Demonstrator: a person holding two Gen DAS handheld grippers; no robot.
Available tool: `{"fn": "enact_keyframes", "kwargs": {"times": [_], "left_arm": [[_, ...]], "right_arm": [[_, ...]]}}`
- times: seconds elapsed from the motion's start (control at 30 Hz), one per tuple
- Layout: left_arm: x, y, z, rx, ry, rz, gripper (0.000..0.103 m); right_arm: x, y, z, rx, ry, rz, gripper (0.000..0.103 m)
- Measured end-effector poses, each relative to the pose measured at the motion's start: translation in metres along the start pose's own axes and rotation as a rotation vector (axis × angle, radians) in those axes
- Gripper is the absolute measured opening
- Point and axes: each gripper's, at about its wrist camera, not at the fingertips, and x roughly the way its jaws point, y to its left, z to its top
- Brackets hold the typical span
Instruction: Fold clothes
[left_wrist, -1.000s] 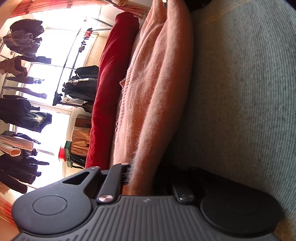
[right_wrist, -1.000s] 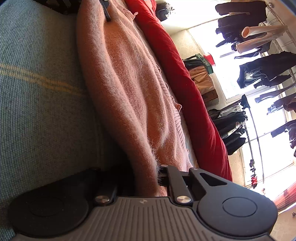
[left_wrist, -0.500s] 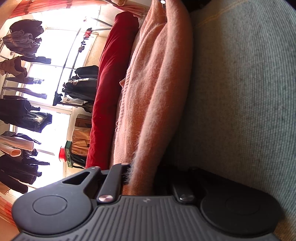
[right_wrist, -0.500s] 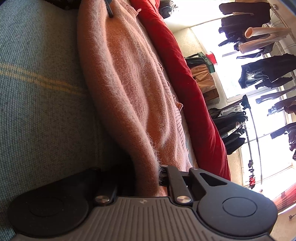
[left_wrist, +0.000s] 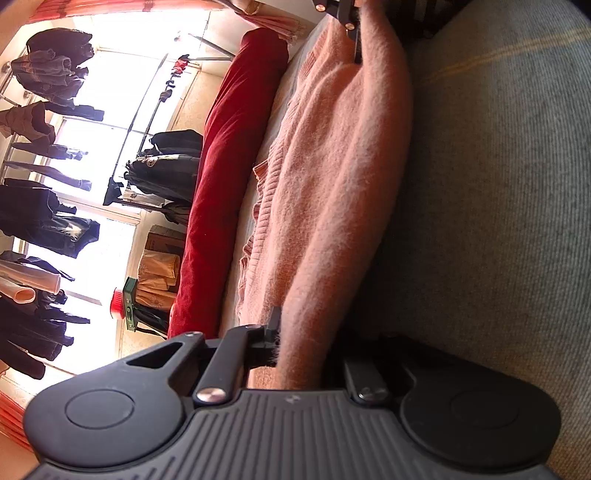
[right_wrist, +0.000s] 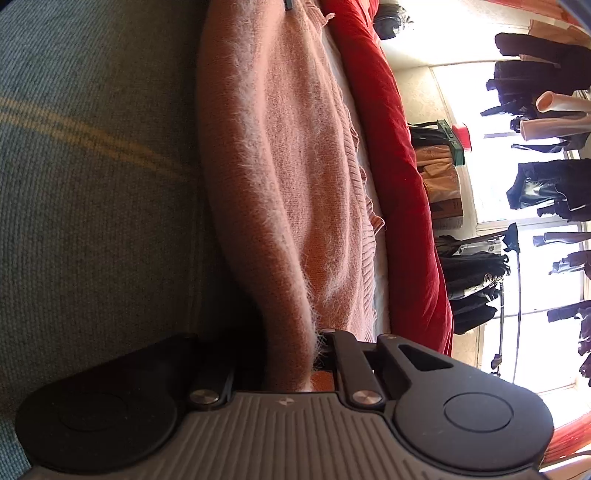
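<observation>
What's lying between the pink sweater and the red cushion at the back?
In the left wrist view only a narrow pale strip of the bedding runs between the pink sweater and the red cushion; nothing lies on it.

One fuzzy pink sweater (left_wrist: 332, 192), one red bolster (left_wrist: 229, 177), one grey-green bed cover (left_wrist: 498, 221), two claws: left claw (left_wrist: 295, 354), right claw (right_wrist: 291, 358); many dark garments (left_wrist: 40, 218) hang at nine o'clock.
</observation>
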Motion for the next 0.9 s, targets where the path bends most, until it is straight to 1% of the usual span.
{"fn": "enact_keyframes", "kwargs": {"times": [0.17,0.23,0.37,0.4,0.5,0.57,0.63,0.7,0.83,0.9], "left_arm": [[0.003,-0.008,-0.001,0.011,0.003,0.011,0.008],[0.004,-0.008,-0.001,0.009,0.003,0.008,0.008],[0.006,-0.006,-0.001,0.013,0.004,0.006,0.007],[0.006,-0.006,-0.002,0.010,0.003,0.006,0.007],[0.008,-0.006,-0.002,0.017,0.005,0.004,0.007],[0.008,-0.006,-0.002,0.017,0.005,0.004,0.007],[0.008,-0.006,-0.002,0.016,0.004,0.004,0.007],[0.007,-0.007,-0.001,0.016,0.004,0.008,0.007],[0.007,-0.008,-0.003,0.007,-0.001,0.011,0.005],[0.007,-0.009,-0.003,0.003,-0.002,0.011,0.005]], "right_arm": [[0.000,-0.001,-0.003,-0.045,-0.028,0.009,0.015],[0.001,-0.002,-0.004,-0.036,-0.040,0.014,0.017],[-0.004,0.019,-0.007,-0.048,-0.066,-0.094,0.016],[-0.005,0.019,-0.007,-0.039,-0.069,-0.102,0.016],[-0.005,0.018,-0.009,-0.009,-0.077,-0.127,0.021],[0.000,0.011,-0.004,-0.003,-0.054,-0.109,0.023],[0.004,0.006,-0.001,-0.012,-0.046,-0.117,0.033],[0.005,0.007,-0.001,-0.008,-0.044,-0.116,0.033],[0.002,0.021,-0.004,-0.031,-0.047,-0.195,0.027],[0.001,0.023,-0.005,-0.022,-0.055,-0.215,0.027]]}}
